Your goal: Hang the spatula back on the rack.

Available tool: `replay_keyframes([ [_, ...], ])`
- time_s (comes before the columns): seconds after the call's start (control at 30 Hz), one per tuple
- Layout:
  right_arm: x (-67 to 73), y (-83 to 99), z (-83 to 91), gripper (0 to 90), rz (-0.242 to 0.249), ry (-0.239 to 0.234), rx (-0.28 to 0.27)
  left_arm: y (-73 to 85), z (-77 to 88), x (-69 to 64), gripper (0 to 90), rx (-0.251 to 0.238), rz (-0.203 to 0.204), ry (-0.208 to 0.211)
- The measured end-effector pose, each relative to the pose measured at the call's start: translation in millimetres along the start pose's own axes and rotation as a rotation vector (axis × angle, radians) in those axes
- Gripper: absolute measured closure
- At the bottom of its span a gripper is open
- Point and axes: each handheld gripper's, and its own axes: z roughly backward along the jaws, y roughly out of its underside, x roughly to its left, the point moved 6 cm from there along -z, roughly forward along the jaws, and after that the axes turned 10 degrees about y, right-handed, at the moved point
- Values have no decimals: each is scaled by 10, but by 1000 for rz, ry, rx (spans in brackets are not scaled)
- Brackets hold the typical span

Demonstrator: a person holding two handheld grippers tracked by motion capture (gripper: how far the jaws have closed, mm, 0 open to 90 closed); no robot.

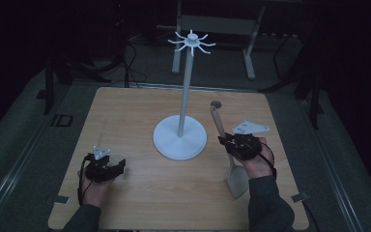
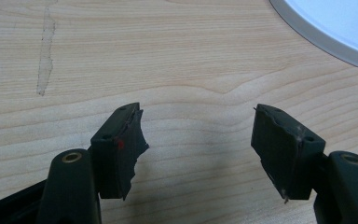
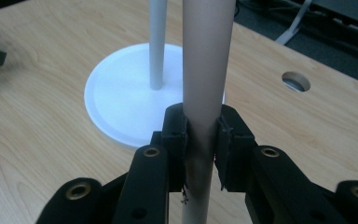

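A beige spatula [image 1: 238, 181] hangs over the table's right side, blade toward the person and handle [image 3: 207, 70] pointing away. My right gripper [image 1: 227, 142] is shut on that handle; in the right gripper view both pads [image 3: 175, 130] press its sides. A white stand [image 1: 179, 137] with a round base, a tall pole and a ring of hooks [image 1: 192, 41] at its top is at the table's middle, left of the spatula. At the front left my left gripper [image 1: 118, 166] sits low over the wood, open, and the left gripper view shows nothing between its jaws [image 2: 198, 126].
The light wooden table [image 1: 135, 111] has a small round hole [image 3: 296, 81] near its far right. The stand's base edge [image 2: 335, 23] lies ahead and to the right of the left gripper. Dark floor, cables and a table frame lie beyond the far edge.
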Motion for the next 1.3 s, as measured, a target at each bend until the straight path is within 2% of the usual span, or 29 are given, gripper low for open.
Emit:
replay_keyframes([
  [0.43,-9,-138,110,753,-21,-3,-90,2,-1,-3,341,3,0,1],
  [1.3,44,-353,182,753,-44,-14,-189,1,8,6,340,4,1,1],
])
